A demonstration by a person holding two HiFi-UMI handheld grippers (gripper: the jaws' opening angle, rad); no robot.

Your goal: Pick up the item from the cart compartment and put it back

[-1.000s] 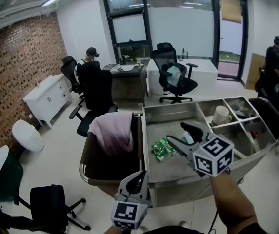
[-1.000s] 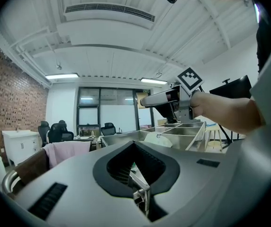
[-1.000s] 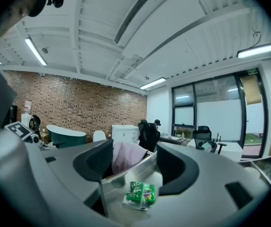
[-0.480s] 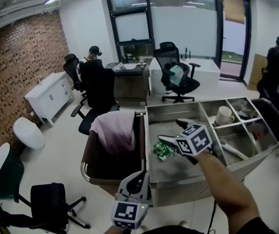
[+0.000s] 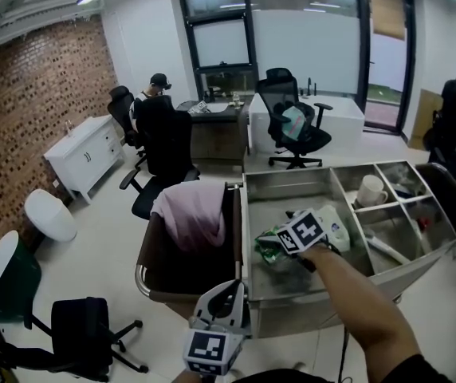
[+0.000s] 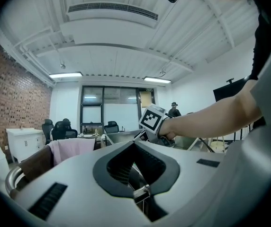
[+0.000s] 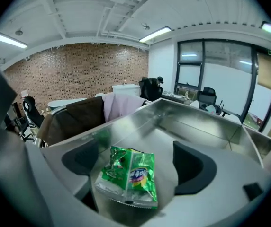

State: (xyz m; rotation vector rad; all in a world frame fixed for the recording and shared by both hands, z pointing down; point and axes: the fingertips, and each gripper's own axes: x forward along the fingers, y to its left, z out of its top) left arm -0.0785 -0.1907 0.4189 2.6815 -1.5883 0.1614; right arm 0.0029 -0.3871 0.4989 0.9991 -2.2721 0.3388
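The right gripper (image 5: 270,245) has come down into the big cart compartment (image 7: 199,122), and its jaws have just been opening wide on both sides of the green snack packet (image 7: 128,176) lying there, not yet gripped.

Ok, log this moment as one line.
right gripper: fingers just opened, green snack packet between, not gripped | packet lies in cart compartment | left gripper: shut, empty

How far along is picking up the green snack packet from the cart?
Nothing is finished yet. In hand: the right gripper, whose jaws have just been opening wide, straddles the green packet lying in the cart's large compartment, not yet gripping it. Left to do: close, lift, then put it back.
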